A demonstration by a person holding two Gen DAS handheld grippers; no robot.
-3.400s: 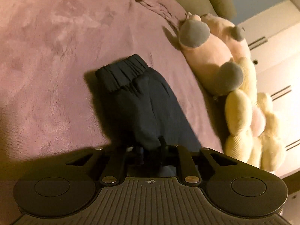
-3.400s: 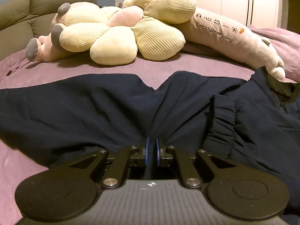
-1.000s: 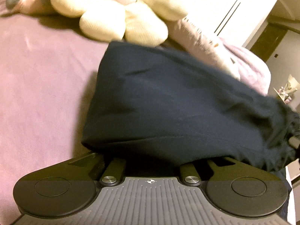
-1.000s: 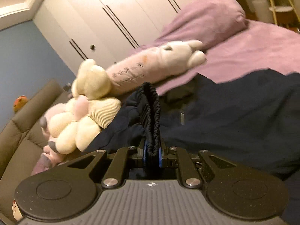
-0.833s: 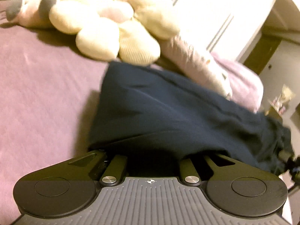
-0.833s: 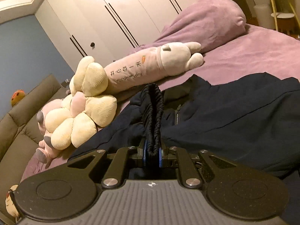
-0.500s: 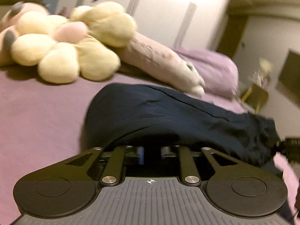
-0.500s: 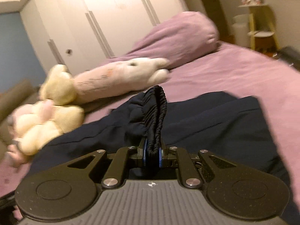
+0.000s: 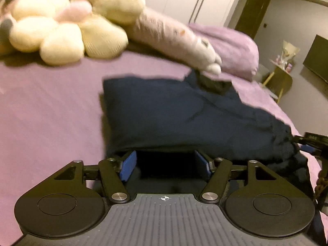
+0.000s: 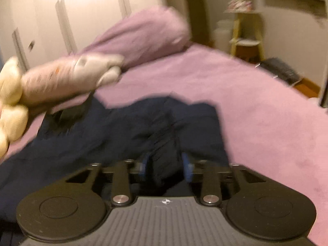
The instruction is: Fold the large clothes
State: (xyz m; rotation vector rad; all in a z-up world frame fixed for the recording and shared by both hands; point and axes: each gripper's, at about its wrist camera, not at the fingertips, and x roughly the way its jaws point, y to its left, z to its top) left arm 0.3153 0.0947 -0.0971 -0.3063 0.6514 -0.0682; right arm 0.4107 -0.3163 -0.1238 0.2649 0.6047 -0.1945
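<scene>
Garment: dark navy clothing (image 9: 184, 112), folded over, lies on the purple bed (image 9: 51, 106) just beside the plush toys (image 9: 67, 26).
Left gripper (image 9: 166, 165): jaws released, just been opening wide at the fold's near edge; pads clear of the cloth.
Right gripper (image 10: 166, 165): jaws just been opening; a bunched cloth ridge sits loosely between them, no longer pinched.

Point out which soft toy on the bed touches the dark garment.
The long pink bolster-shaped plush: its pale end overlaps the dark garment at its far edge. The yellow flower-shaped plush lies apart, with bare bedspread between.
</scene>
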